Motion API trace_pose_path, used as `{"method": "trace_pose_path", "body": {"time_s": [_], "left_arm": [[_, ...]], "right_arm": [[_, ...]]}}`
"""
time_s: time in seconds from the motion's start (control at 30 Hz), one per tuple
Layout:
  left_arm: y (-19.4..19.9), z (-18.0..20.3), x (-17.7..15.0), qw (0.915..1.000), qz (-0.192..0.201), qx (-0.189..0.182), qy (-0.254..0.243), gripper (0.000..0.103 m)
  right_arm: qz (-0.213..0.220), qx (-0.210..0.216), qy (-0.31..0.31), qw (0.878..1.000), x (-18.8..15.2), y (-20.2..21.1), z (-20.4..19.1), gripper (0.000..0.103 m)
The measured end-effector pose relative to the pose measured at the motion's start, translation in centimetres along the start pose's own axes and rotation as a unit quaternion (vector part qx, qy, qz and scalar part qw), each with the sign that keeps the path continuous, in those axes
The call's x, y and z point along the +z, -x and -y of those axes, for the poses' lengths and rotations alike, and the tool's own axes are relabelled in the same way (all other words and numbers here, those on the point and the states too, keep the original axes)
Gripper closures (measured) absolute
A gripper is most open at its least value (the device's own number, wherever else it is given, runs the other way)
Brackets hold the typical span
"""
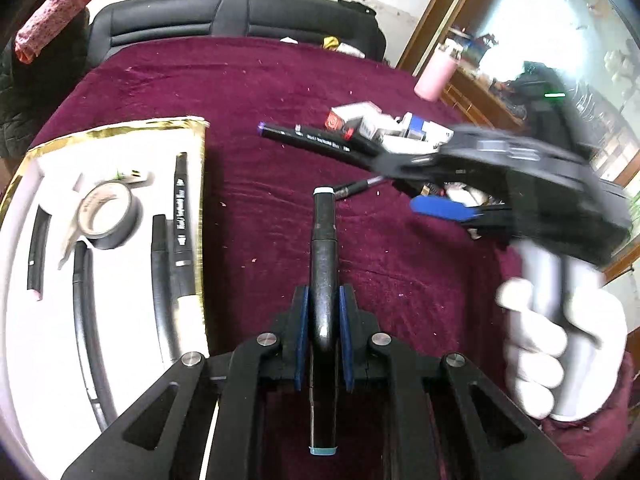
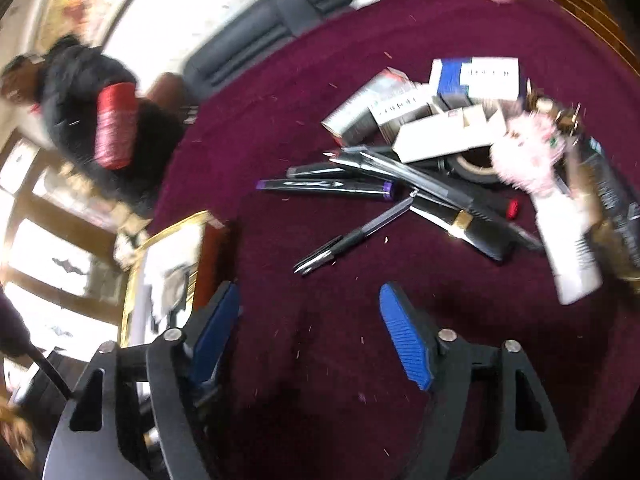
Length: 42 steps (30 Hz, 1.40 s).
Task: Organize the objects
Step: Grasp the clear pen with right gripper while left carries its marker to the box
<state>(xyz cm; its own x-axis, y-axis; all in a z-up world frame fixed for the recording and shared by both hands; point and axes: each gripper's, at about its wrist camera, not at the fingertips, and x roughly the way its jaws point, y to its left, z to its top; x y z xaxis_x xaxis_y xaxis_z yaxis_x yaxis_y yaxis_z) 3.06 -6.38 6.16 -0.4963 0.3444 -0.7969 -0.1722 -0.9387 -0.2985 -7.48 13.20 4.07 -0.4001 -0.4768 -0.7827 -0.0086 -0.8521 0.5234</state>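
Note:
My left gripper [image 1: 323, 300] is shut on a black marker with teal end caps [image 1: 323, 240], held lengthwise over the maroon cloth [image 1: 260, 80]. To its left lies a white tray with a gold rim [image 1: 104, 130] holding black markers [image 1: 180, 216] and a tape roll [image 1: 108, 216]. My right gripper [image 2: 310, 292] is open above bare cloth, nothing between its blue pads [image 2: 404, 340]. Ahead of it lie a purple-capped marker [image 2: 324, 186], a grey pen [image 2: 352, 236] and several more pens. In the left wrist view the right gripper [image 1: 420, 184] hovers blurred over that pile.
Small cartons [image 2: 440, 108], a tape roll [image 2: 474, 166], a pink fluffy item [image 2: 524, 152] and a white tube [image 2: 572, 248] crowd the pile's right side. A pink bottle [image 1: 434, 76] stands at the far right edge. A black sofa [image 1: 240, 12] runs behind the table.

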Motion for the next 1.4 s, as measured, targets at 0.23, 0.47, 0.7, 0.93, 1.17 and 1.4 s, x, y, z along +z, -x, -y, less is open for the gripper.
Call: {"method": "trace_pose_path", "body": {"time_s": [0.23, 0.47, 0.7, 0.93, 1.17, 1.4], "left_arm": [[1.6, -2.8, -0.2, 0.9996, 0.019, -0.010, 0.016, 0.092], [1.7, -4.8, -0.5, 0.9989, 0.024, -0.019, 0.035, 0.092], [2.8, -5.7, -1.2, 0.9980, 0.037, -0.024, 0.045, 0.092], [5.7, -6.8, -3.0, 0.9966, 0.056, -0.013, 0.059, 0.092], [8.7, -10.4, -3.9, 0.9936, 0.073, 0.020, 0.084, 0.092], [10.1, -14.9, -2.5, 0.9895, 0.075, 0.076, 0.098, 0.092]], "right_arm": [[0.000, -0.121, -0.031, 0.992, 1.1, -4.4, -1.5, 0.042], [0.026, -0.279, 0.021, 0.960, 1.6, -7.1, -4.3, 0.059], [0.012, -0.222, 0.018, 0.975, 0.6, -5.6, -2.7, 0.093], [-0.001, -0.141, 0.020, 0.990, -2.5, -2.6, -1.5, 0.095], [-0.002, -0.053, 0.036, 0.998, -4.8, 0.8, -3.8, 0.095], [-0.033, 0.028, 0.092, 0.995, -7.2, 1.0, -11.0, 0.094]]}}
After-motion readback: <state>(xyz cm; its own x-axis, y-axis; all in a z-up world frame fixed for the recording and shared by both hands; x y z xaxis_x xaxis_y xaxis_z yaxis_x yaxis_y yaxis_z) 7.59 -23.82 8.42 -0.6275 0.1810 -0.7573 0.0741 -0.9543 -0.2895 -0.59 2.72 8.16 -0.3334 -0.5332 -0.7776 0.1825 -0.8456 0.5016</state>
